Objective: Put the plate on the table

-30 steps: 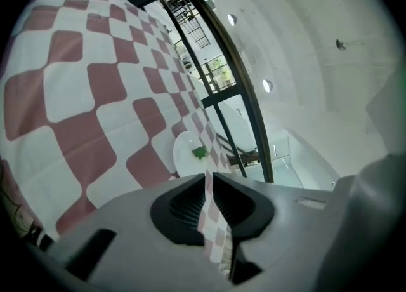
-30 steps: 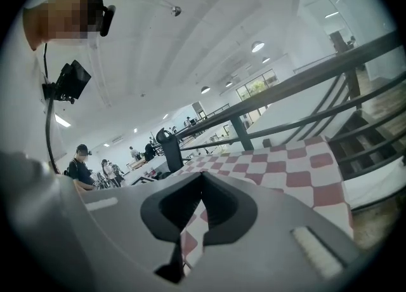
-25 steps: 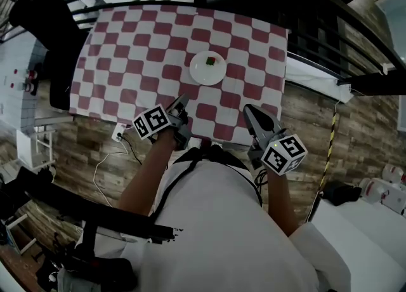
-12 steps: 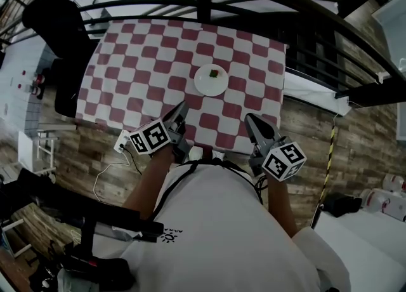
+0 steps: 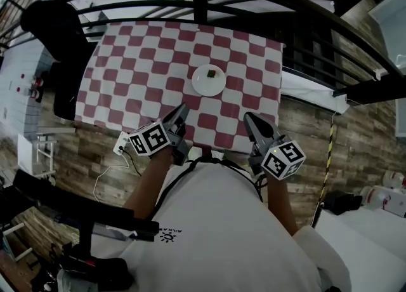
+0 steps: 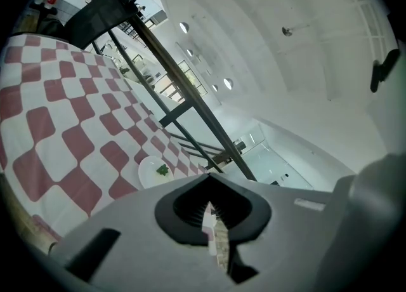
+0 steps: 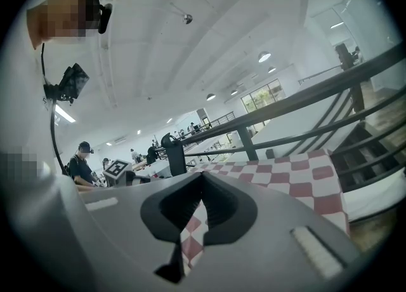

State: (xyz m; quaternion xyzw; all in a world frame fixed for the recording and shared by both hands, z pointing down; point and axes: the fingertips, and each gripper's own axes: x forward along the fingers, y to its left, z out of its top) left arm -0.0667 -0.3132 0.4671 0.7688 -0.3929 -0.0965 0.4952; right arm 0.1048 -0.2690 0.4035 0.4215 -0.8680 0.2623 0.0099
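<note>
One plate (image 5: 203, 85), one table (image 5: 127, 62) (checkered)

No words or numbers can be read here. The left marker cube (image 5: 150, 138) and right marker cube (image 5: 283, 159) show only black-and-white square patterns, and the shirt print (image 5: 168, 237) is too small to read.

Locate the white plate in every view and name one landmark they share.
Head view: plate at upper centre, in the middle of the cloth.
Left gripper view: plate lower left of centre.
Right gripper view: not in it.
Shared landmark: the red-and-white checked tablecloth.
</note>
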